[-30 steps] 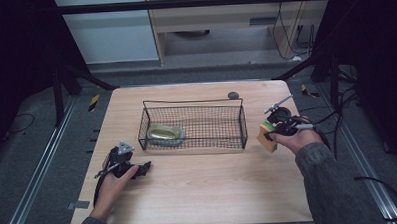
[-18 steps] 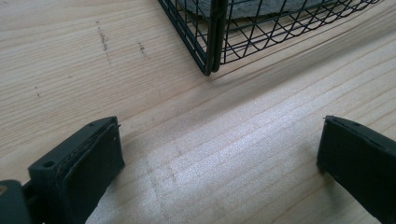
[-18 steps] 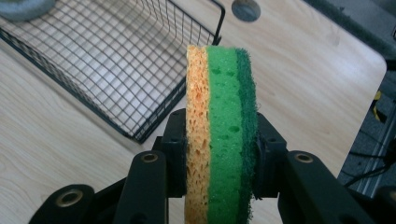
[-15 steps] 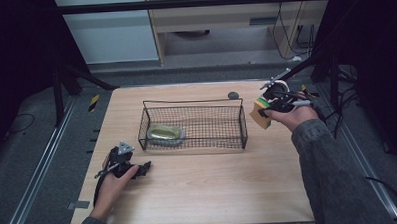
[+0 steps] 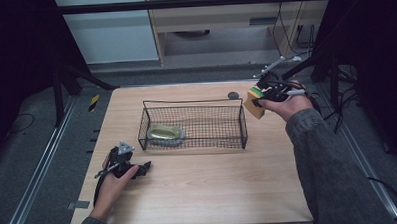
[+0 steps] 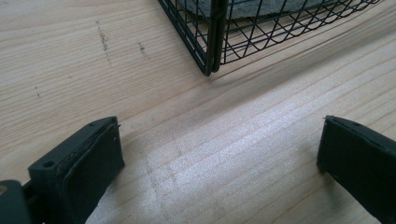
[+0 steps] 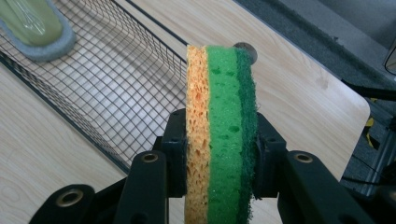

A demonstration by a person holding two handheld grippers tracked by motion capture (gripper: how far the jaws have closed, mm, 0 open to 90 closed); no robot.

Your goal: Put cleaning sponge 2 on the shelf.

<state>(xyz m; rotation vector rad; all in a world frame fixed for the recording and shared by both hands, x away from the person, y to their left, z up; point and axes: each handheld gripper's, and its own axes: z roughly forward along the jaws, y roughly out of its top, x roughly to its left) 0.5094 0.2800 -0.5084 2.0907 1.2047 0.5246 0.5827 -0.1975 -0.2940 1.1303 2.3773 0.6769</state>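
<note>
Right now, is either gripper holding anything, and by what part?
The right gripper holds a sponge, clamped across its two broad faces at its lower part. The left gripper is open on the table, holding nothing.

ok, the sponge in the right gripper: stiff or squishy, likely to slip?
The sponge is probably soft: its porous yellow and green foam layers sit pinched between the right gripper jaws. Likely light for its size, judging by the open pores. Slip seems unlikely; the rough dark green scouring face lies against one jaw, though a hard squeeze may deform it.
</note>
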